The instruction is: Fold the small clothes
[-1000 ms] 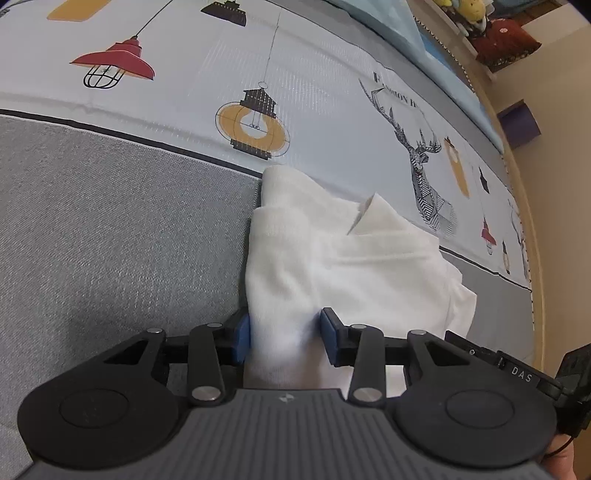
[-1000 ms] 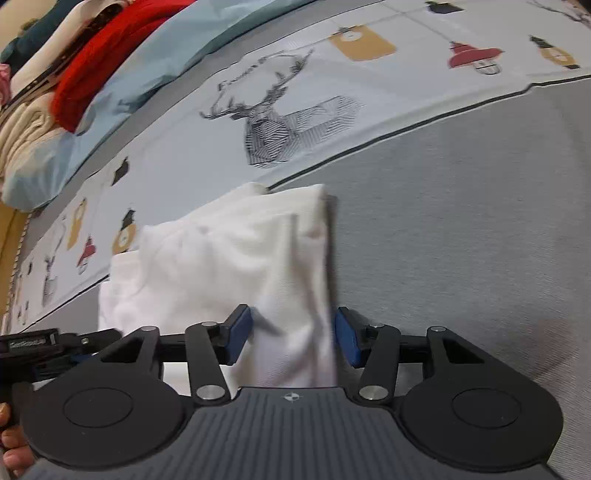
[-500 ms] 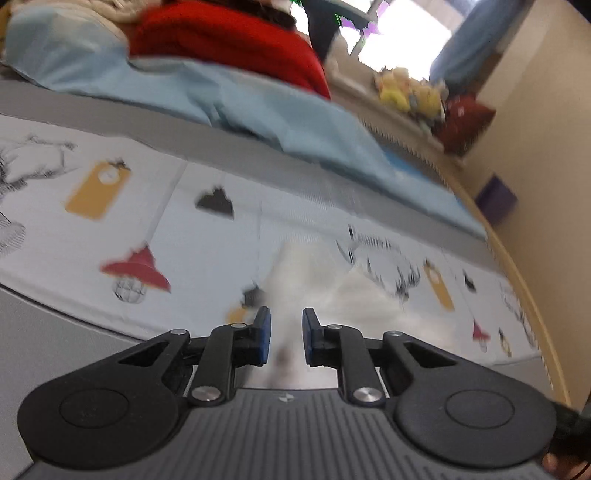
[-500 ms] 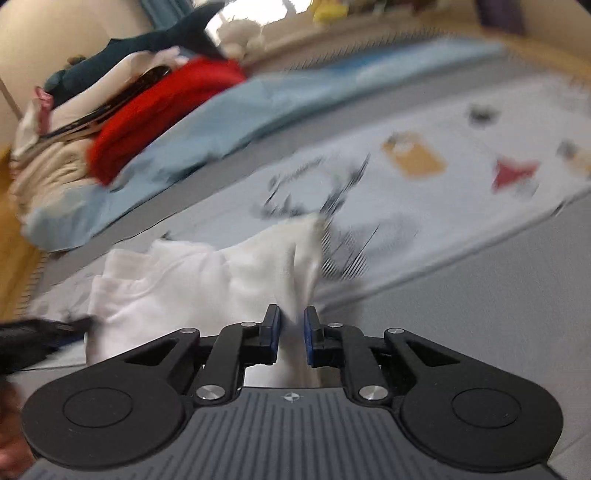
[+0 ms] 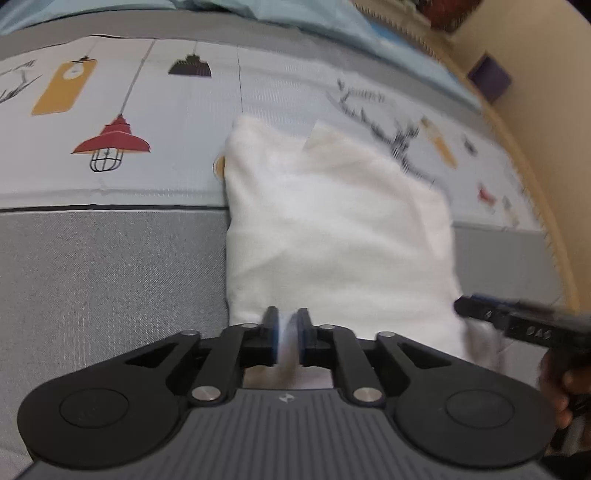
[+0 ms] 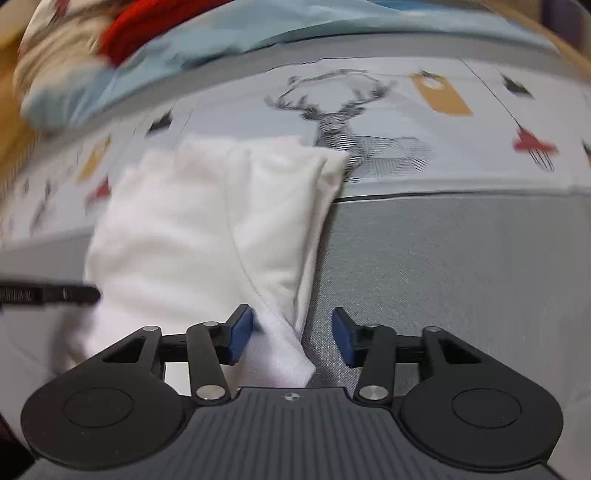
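Note:
A small white garment [image 5: 332,221] lies folded on the bed, half on the grey band and half on the printed sheet. My left gripper [image 5: 287,318] is shut on its near edge, with white cloth pinched between the blue pads. My right gripper [image 6: 291,323] is opening. The garment's [image 6: 192,229] near right corner lies between its jaws, close to the left pad [image 6: 240,332] and well apart from the right one. Each gripper shows at the other view's edge: the right gripper [image 5: 517,325] at the garment's right side, the left gripper [image 6: 44,293] at its left side.
The bedspread has a grey band [image 5: 110,277] near me and a white panel printed with lamps [image 5: 110,142] and a deer [image 6: 343,122]. Behind lie a light blue blanket [image 6: 229,33] and red cloth [image 6: 147,22]. A purple box [image 5: 489,75] sits beyond the bed's wooden edge.
Both grippers stood open around the garment's near edge, then shut on it and tipped upward. Now both point down at the bed again; the left still grips and the right has opened.

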